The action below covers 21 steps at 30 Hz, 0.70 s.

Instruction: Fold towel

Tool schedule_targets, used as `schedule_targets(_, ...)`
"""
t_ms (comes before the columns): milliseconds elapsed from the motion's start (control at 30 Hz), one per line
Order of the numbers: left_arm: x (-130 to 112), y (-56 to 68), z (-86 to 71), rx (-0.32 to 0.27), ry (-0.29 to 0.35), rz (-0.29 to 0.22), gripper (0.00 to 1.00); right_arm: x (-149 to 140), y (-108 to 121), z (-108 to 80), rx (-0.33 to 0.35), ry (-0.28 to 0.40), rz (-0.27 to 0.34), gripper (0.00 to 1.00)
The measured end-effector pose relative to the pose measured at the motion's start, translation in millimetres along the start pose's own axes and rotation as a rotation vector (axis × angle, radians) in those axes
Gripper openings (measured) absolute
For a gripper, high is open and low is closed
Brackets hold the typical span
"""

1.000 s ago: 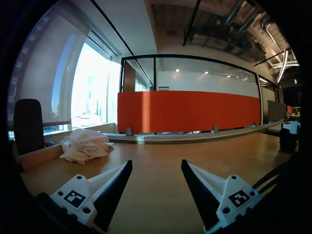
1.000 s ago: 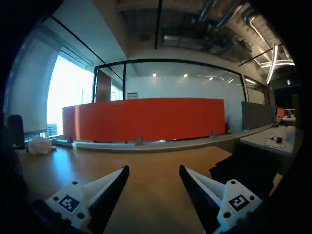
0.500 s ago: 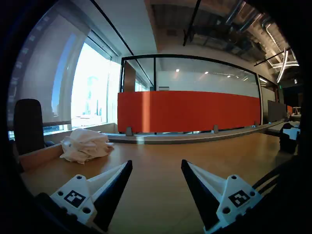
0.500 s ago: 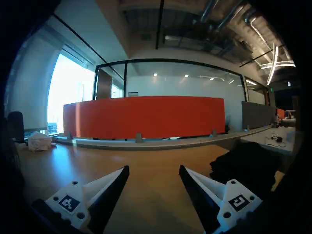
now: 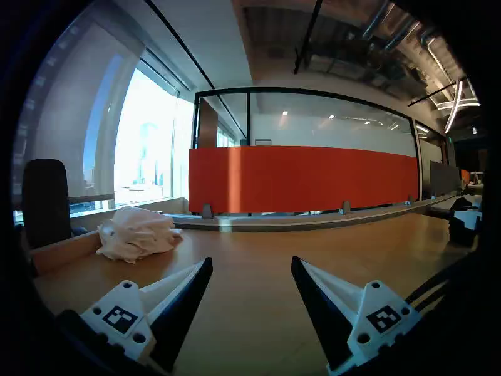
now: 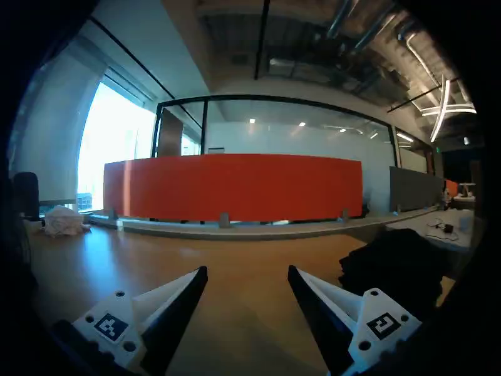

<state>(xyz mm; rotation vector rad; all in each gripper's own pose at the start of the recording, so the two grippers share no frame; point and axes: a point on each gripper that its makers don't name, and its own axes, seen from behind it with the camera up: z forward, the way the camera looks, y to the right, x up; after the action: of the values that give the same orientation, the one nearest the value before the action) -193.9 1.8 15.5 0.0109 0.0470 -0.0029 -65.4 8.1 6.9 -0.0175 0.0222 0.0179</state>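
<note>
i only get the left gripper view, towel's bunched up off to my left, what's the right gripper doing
Observer: The right gripper is open, with nothing between its fingers and bare wooden table ahead of it.

Operator: anything near it i should watch for

Observer: Yes. A dark heap of black fabric lies on the table ahead of it, on its right.

Operator: where's the towel from over there

Observer: In the right gripper view the towel is a small crumpled white lump far off at the left edge, well away from that gripper.
</note>
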Motion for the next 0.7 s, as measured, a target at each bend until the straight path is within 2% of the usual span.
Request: schedule_targets(700, -0.1, -0.3, -0.5, 0.0, 0.0, 0.0, 0.93, 2.0, -3.1, -2.7, 0.005, 0.001, 0.001, 1.0)
